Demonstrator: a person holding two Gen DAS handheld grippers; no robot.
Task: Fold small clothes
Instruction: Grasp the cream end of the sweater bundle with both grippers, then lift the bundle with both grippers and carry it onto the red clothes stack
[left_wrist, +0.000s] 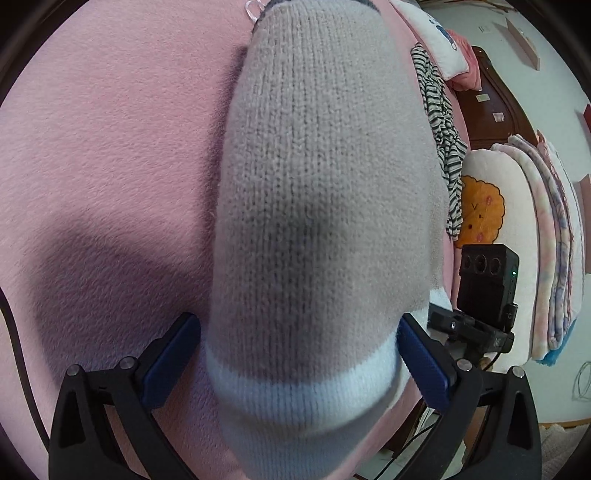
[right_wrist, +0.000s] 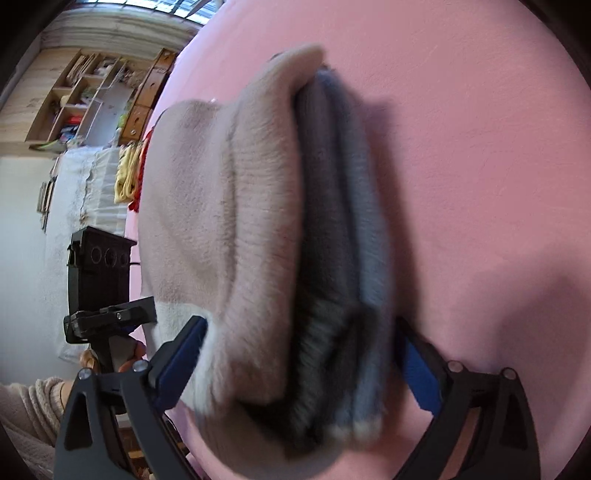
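Note:
A grey knitted sock (left_wrist: 325, 206) with a pale blue band lies on the pink blanket (left_wrist: 110, 147). It runs up the middle of the left wrist view. My left gripper (left_wrist: 299, 354) has its blue pads on both sides of the banded end and is shut on it. In the right wrist view the folded grey socks (right_wrist: 280, 236) form a thick bundle of pale and dark grey layers. My right gripper (right_wrist: 299, 354) is shut on the bundle's near end. The left gripper (right_wrist: 107, 317) shows at the left of that view.
A striped black and white garment (left_wrist: 443, 136) lies at the bed's right edge. Pillows and folded blankets (left_wrist: 546, 240) are stacked beyond it. The right gripper's camera unit (left_wrist: 484, 291) is close on the right. Shelves (right_wrist: 96, 96) stand past the bed.

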